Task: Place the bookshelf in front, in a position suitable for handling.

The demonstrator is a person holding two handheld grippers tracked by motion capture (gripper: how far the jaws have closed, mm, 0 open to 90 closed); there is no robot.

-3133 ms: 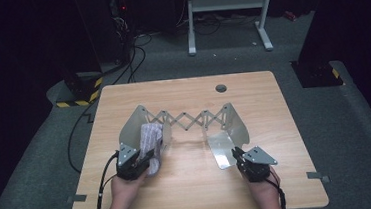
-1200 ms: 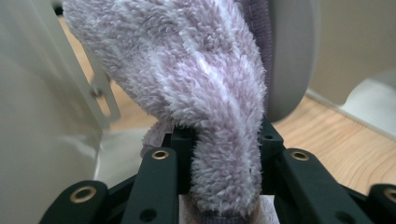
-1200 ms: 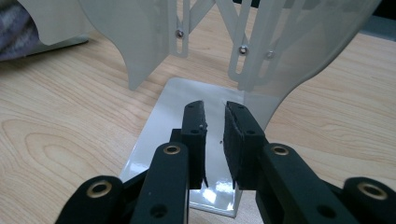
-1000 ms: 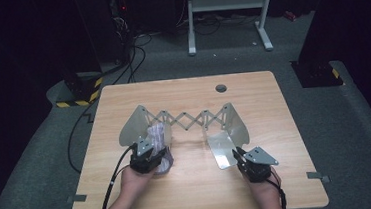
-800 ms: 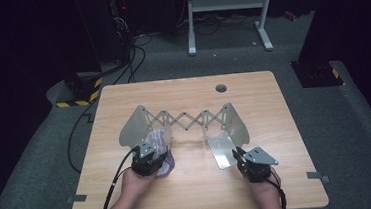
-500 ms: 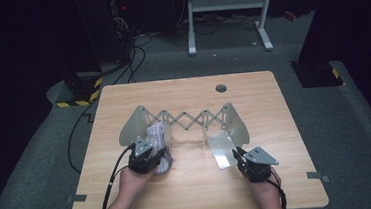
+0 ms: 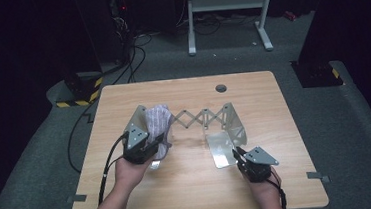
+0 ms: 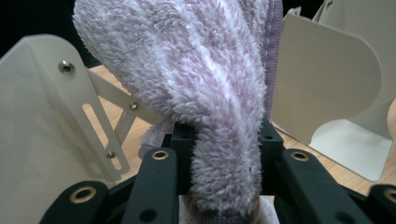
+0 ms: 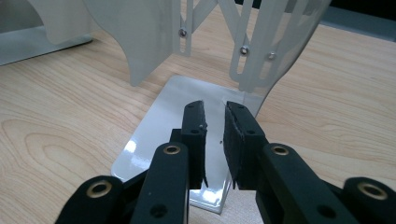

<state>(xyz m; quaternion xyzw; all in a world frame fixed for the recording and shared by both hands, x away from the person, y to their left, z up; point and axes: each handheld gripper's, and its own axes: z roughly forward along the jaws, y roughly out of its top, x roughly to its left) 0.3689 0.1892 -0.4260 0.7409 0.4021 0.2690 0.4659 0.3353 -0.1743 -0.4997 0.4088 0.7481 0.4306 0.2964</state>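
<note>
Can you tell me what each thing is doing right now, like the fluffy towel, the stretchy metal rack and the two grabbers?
towel: bunched up, pinched between the left gripper's jaws, by the rack's left plate.
left gripper: shut on the towel.
right gripper: jaws nearly together with a narrow gap, nothing between them, poised over the rack's flat foot plate.
rack: stretched out, scissor links open, end plates upright.
table: wooden, bearing the rack.
</note>
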